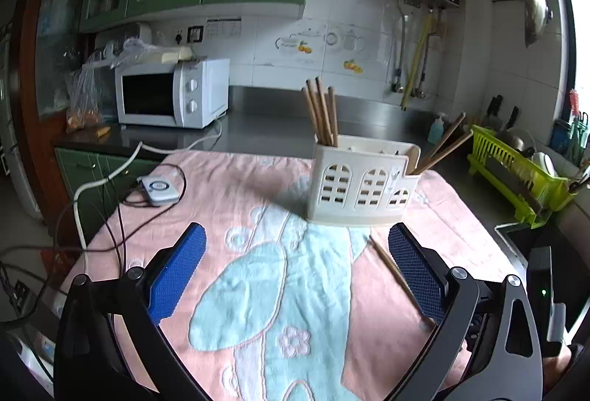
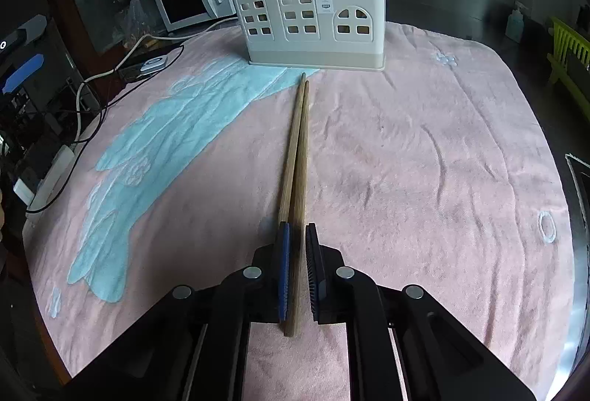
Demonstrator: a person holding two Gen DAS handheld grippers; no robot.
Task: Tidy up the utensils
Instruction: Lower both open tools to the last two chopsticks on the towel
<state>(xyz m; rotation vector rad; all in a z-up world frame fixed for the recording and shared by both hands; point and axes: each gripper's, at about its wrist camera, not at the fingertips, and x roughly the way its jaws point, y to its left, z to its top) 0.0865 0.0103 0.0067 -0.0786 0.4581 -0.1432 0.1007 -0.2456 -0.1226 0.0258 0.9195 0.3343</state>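
Note:
A cream utensil holder [image 1: 361, 187] [image 2: 313, 25] stands upright at the far side of a pink and blue towel [image 2: 424, 161]. Wooden chopsticks [image 1: 322, 113] lean in its left compartment and more chopsticks [image 1: 438, 146] in its right one. A pair of chopsticks [image 2: 297, 143] lies on the towel, tips pointing at the holder. My right gripper [image 2: 298, 227] is shut on their thick ends, low against the cloth. My left gripper [image 1: 295, 231] hangs wide open over the towel with nothing between its fingers; one end of the lying pair [image 1: 385, 259] shows beside its right finger.
A white microwave [image 1: 173, 95] sits on the dark counter at the back left. A thick white cable [image 1: 110, 176], thin black wires and a small white device [image 1: 160, 189] lie at the towel's left edge. A green dish rack [image 1: 516, 176] stands to the right.

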